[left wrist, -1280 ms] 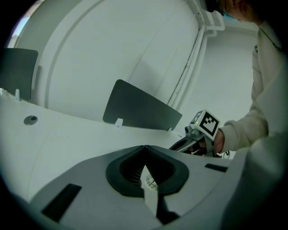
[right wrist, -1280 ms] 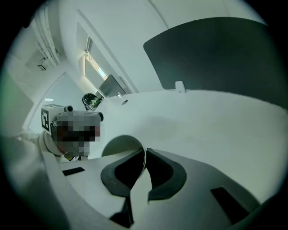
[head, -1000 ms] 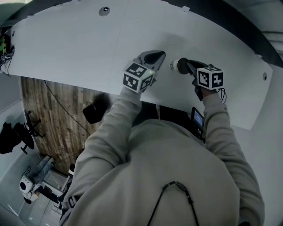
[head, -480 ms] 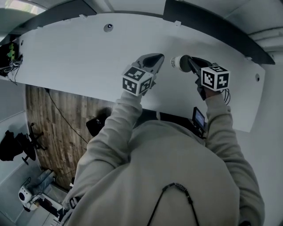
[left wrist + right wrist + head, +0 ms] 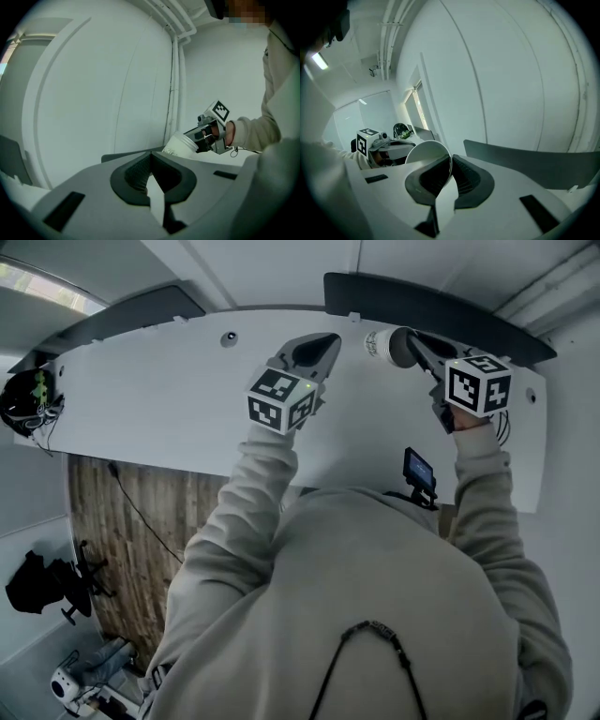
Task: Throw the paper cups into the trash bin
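Observation:
A white paper cup [image 5: 379, 343] lies on its side in the air, its rim pinched by my right gripper [image 5: 403, 345], which is shut on it. In the right gripper view the cup's wall [image 5: 425, 152] sits between the dark pads [image 5: 461, 176], mouth facing the camera. My left gripper [image 5: 328, 341] is held up just left of the cup, its jaws closed tip to tip with nothing between them [image 5: 151, 157]. The left gripper view shows the cup [image 5: 180, 145] held out to the right. No trash bin is in view.
Below both grippers is a long white table [image 5: 141, 399]. A dark panel [image 5: 422, 296] runs along its far edge. Dark gear [image 5: 23, 399] sits at the table's left end. A small black device with a screen [image 5: 419, 470] hangs at the person's chest. Wooden floor [image 5: 122, 521] shows lower left.
Both grippers have lifted together and now sit over the table's far edge in the head view. The cup stays in the right gripper. The left jaws stay closed.

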A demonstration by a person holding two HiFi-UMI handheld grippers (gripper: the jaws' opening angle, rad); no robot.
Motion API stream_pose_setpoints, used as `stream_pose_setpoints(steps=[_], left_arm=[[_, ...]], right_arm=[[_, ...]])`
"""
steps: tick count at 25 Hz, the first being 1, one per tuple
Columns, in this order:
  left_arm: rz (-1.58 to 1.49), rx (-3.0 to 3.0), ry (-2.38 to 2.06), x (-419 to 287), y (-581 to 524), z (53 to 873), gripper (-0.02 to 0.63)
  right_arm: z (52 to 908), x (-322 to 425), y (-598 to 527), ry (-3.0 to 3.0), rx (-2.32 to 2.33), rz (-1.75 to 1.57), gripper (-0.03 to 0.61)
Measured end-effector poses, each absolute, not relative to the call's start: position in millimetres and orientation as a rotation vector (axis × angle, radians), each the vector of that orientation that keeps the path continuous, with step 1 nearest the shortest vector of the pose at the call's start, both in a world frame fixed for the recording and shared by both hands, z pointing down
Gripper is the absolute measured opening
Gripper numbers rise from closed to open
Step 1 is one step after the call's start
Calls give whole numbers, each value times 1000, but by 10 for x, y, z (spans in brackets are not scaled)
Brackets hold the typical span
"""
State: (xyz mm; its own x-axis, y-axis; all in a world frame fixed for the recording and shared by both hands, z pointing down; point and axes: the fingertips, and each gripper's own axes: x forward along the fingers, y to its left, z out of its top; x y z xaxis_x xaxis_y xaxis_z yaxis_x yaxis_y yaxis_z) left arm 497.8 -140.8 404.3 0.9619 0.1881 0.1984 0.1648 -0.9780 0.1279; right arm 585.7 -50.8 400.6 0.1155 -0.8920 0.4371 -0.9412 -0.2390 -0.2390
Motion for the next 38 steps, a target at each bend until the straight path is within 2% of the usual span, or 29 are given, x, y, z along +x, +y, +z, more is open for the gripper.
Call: stream_pose_setpoints(steps=[6, 17, 23, 26, 29, 38], left_arm=[[273, 3034, 290, 5134, -1269, 3776, 2], [322, 3010, 285, 5406, -937, 3954, 2], [369, 3011, 181, 5202, -965, 3997, 2], [408, 3020, 5, 4884, -1258, 3985, 2], [424, 3028, -187, 4329, -1493, 3929, 2], [337, 2897, -752, 1770, -2152, 3802, 2]], right_arm=[[3672, 5961, -378, -1866, 2313, 682, 41], [3923, 6133, -52, -1884, 2321, 748, 41], [4112, 6068, -158, -1985, 2205, 790, 41], [4260, 5869, -571, -2091, 2058, 821, 40], [4342, 5332, -1005, -2225, 1870, 825, 41], [4164, 2708, -2063, -2477, 1299, 686, 41]])
